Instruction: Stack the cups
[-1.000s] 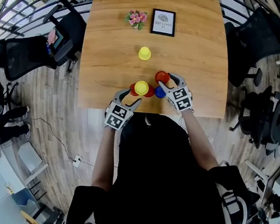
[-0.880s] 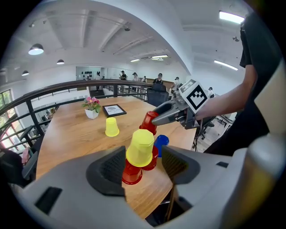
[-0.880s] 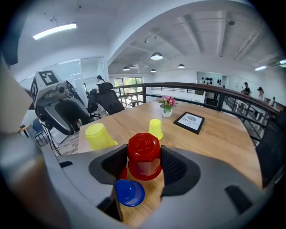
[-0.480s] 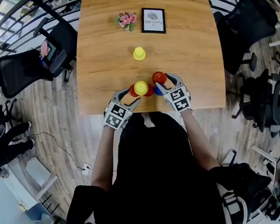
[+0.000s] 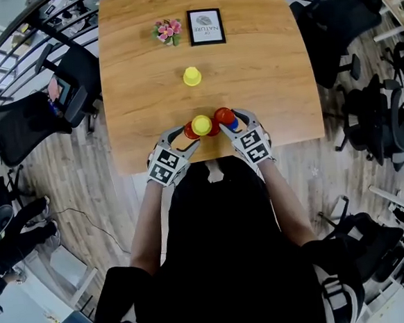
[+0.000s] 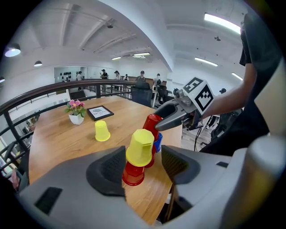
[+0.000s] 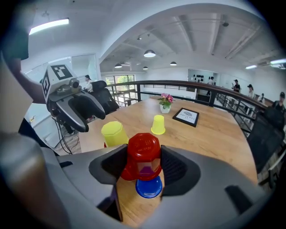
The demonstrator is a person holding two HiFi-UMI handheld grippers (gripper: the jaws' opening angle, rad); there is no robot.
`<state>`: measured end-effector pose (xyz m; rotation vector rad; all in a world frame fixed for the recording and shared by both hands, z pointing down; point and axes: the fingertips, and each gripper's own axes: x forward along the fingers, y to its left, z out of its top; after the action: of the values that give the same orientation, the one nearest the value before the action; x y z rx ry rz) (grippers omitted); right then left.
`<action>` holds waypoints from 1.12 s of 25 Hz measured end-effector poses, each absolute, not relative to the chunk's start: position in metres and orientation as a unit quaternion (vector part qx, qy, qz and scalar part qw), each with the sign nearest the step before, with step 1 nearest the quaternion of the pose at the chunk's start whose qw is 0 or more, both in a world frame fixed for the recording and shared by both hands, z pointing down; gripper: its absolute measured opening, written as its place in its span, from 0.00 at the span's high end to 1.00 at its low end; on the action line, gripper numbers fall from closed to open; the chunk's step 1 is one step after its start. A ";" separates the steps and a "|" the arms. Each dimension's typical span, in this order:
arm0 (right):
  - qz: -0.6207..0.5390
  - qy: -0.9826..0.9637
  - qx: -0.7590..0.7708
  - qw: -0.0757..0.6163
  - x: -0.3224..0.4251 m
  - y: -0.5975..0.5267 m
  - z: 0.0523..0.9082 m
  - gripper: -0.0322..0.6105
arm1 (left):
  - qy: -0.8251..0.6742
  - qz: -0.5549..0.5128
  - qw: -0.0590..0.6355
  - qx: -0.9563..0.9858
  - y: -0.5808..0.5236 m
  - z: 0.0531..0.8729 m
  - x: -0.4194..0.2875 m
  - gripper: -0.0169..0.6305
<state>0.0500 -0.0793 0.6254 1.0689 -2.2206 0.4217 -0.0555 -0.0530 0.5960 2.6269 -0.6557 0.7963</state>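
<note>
place: open office (mezzanine) | evidence: black swivel chairs (image 5: 22,126); wooden meeting table (image 5: 264,69); railing (image 7: 152,82)

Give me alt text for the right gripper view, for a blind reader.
The right gripper holds an upside-down red cup between its jaws, over a blue cup on a table. Behind are a near yellow cup, a far yellow cup and, upper left, the left gripper.

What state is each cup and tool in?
far yellow cup, upside down, alone.
near yellow cup, upside down atop base red cup.
base red cup, upside down.
held red cup, gripped, over blue cup.
blue cup, upside down, partly covered.
left tool, open around near yellow cup.
right tool, shut on held red cup.
</note>
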 end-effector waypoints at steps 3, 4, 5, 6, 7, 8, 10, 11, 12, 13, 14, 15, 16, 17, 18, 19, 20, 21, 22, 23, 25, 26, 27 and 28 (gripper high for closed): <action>0.160 -0.840 0.408 0.321 0.046 -0.074 0.626 0.57 | -0.217 0.282 0.157 0.921 -0.052 0.598 -0.057 0.57; 0.159 -0.839 0.408 0.323 0.044 -0.071 0.627 0.57 | -0.213 0.281 0.156 0.923 -0.051 0.598 -0.057 0.57; 0.159 -0.838 0.408 0.325 0.042 -0.069 0.628 0.57 | -0.208 0.282 0.155 0.924 -0.050 0.598 -0.057 0.57; 0.159 -0.837 0.409 0.328 0.041 -0.067 0.629 0.57 | -0.205 0.283 0.154 0.924 -0.050 0.599 -0.059 0.57; 0.158 -0.836 0.409 0.330 0.039 -0.065 0.630 0.57 | -0.203 0.284 0.154 0.924 -0.050 0.599 -0.060 0.57; 0.158 -0.835 0.410 0.332 0.038 -0.064 0.631 0.57 | -0.201 0.284 0.153 0.925 -0.050 0.600 -0.061 0.57; 0.157 -0.832 0.414 0.335 0.037 -0.062 0.632 0.57 | -0.196 0.285 0.151 0.926 -0.049 0.600 -0.064 0.57; 0.157 -0.831 0.416 0.335 0.037 -0.062 0.632 0.57 | -0.195 0.286 0.150 0.926 -0.048 0.600 -0.065 0.57; 0.157 -0.830 0.418 0.334 0.037 -0.062 0.632 0.57 | -0.193 0.287 0.151 0.926 -0.048 0.600 -0.066 0.57; 0.157 -0.829 0.421 0.333 0.038 -0.062 0.632 0.57 | -0.192 0.289 0.151 0.926 -0.048 0.600 -0.067 0.57; 0.156 -0.828 0.424 0.332 0.039 -0.062 0.631 0.56 | -0.189 0.291 0.151 0.926 -0.047 0.601 -0.068 0.57; 0.155 -0.827 0.428 0.330 0.040 -0.062 0.630 0.53 | -0.187 0.295 0.150 0.925 -0.046 0.602 -0.069 0.57; 0.154 -0.826 0.432 0.327 0.041 -0.063 0.628 0.52 | -0.185 0.299 0.149 0.924 -0.046 0.603 -0.071 0.57; 0.152 -0.826 0.436 0.323 0.042 -0.064 0.626 0.50 | -0.182 0.300 0.148 0.925 -0.046 0.603 -0.072 0.57; 0.152 -0.826 0.439 0.320 0.043 -0.064 0.624 0.49 | -0.180 0.298 0.147 0.926 -0.046 0.603 -0.072 0.57; 0.153 -0.827 0.440 0.315 0.043 -0.064 0.621 0.49 | -0.177 0.295 0.146 0.927 -0.046 0.602 -0.072 0.57; 0.156 -0.828 0.442 0.309 0.042 -0.064 0.619 0.49 | -0.175 0.293 0.144 0.929 -0.046 0.601 -0.072 0.57; 0.159 -0.829 0.443 0.302 0.042 -0.064 0.617 0.49 | -0.174 0.288 0.141 0.931 -0.047 0.599 -0.072 0.57; 0.162 -0.831 0.444 0.294 0.041 -0.064 0.614 0.48 | -0.175 0.280 0.138 0.934 -0.049 0.595 -0.072 0.57; 0.163 -0.832 0.445 0.287 0.040 -0.065 0.611 0.48 | -0.175 0.270 0.135 0.937 -0.051 0.591 -0.072 0.57; 0.161 -0.834 0.447 0.280 0.038 -0.065 0.604 0.48 | -0.175 0.252 0.132 0.943 -0.054 0.581 -0.072 0.57; 0.160 -0.834 0.449 0.277 0.037 -0.065 0.600 0.48 | -0.174 0.244 0.132 0.945 -0.056 0.578 -0.073 0.57; 0.159 -0.833 0.453 0.274 0.037 -0.066 0.596 0.47 | -0.173 0.235 0.134 0.947 -0.058 0.575 -0.074 0.57; 0.159 -0.832 0.458 0.269 0.037 -0.068 0.591 0.47 | -0.172 0.225 0.139 0.949 -0.060 0.573 -0.075 0.57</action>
<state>0.0373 -0.0677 0.5907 1.2363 -2.2444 0.4278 -0.0747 -0.0605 0.5725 2.7424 -0.4969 0.6513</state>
